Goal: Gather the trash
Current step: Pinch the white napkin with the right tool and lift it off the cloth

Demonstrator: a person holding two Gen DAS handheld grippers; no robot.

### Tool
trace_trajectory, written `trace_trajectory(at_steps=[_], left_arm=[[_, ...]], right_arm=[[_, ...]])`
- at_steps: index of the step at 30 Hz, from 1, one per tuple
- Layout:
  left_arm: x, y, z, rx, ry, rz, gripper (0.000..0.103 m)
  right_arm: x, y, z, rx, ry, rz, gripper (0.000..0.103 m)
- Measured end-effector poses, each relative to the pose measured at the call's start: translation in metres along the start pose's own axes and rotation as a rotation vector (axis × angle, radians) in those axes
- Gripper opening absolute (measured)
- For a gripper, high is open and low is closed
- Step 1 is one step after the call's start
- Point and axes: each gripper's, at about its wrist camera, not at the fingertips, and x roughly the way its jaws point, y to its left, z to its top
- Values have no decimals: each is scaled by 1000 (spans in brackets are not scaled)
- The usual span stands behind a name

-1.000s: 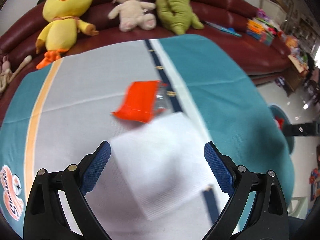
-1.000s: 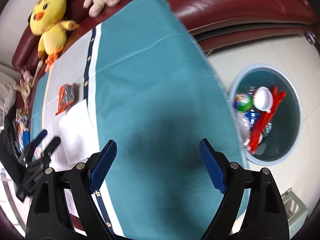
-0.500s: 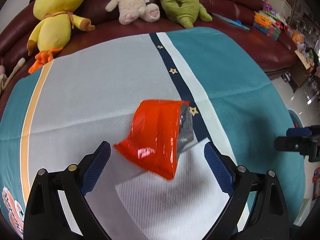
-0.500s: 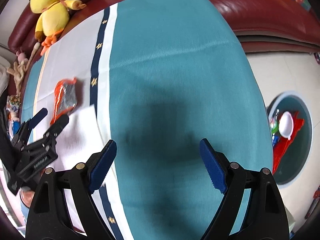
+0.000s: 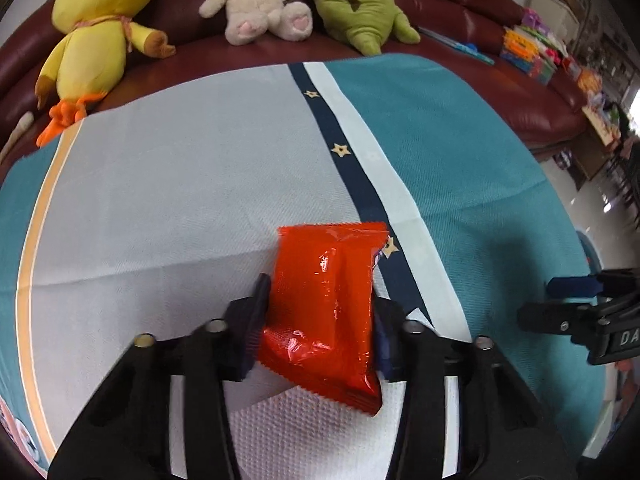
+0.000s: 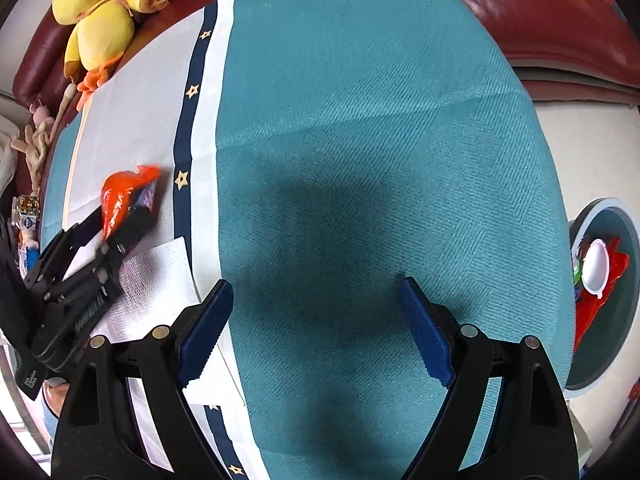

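An orange-red snack packet [image 5: 328, 264] lies on the grey part of the tablecloth, its near end over a white paper napkin [image 5: 320, 432]. My left gripper [image 5: 320, 300] is closing its jaws on the packet, and both pads touch its sides. The right wrist view shows the same grip, with the packet [image 6: 120, 196] in the left gripper [image 6: 116, 220]. My right gripper [image 6: 316, 292] hovers open over bare teal cloth with nothing between its fingers. It also shows at the right edge of the left wrist view [image 5: 576, 296].
A round teal bin [image 6: 628, 264] holding trash stands on the floor past the table's right edge. On a dark red sofa [image 5: 460, 8] behind the table sit a yellow duck plush [image 5: 92, 36], a beige plush [image 5: 260, 12] and a green plush [image 5: 352, 8].
My left gripper moved forward from over the napkin to the orange packet and its jaws closed in on it. My right gripper shifted left, away from the bin, and stayed open.
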Motion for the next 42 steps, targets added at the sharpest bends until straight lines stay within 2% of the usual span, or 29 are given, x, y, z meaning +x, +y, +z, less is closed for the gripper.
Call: trace_trajectory(at_steps=[7,13,20,28,37,38,39,41,42], left_arm=[[-30,27,-21,-59,-21,-2,36],[-70,63,-54,-142,-47,-10,36],[-85,80,-90,-213,-41,-25,36],[-86,82,-107,-234,-41,-51,36],[-85,89,-108,-243,-37,-45,37],[-86,90,-108,-244,-38,-44,37],[-87,91,-109,-246,-39,-42,37],[-88,92,-110,-252,-38,-40,37],[-88,92,-111,-257,-37,-41,37]], right_arm=[[-2,19,-12,-45,0,12,81],[4,60,-29,-146,14,39,81],[22,105,-63,-268,12,40,81],[29,127,-74,-321,-36,-19,82],[38,147,-95,-481,-143,-153,82],[38,148,-95,-486,-157,-149,80],[37,148,-97,-488,-163,-141,74],[32,151,-104,-522,-180,-136,56],[31,154,-108,-542,-178,-125,39]])
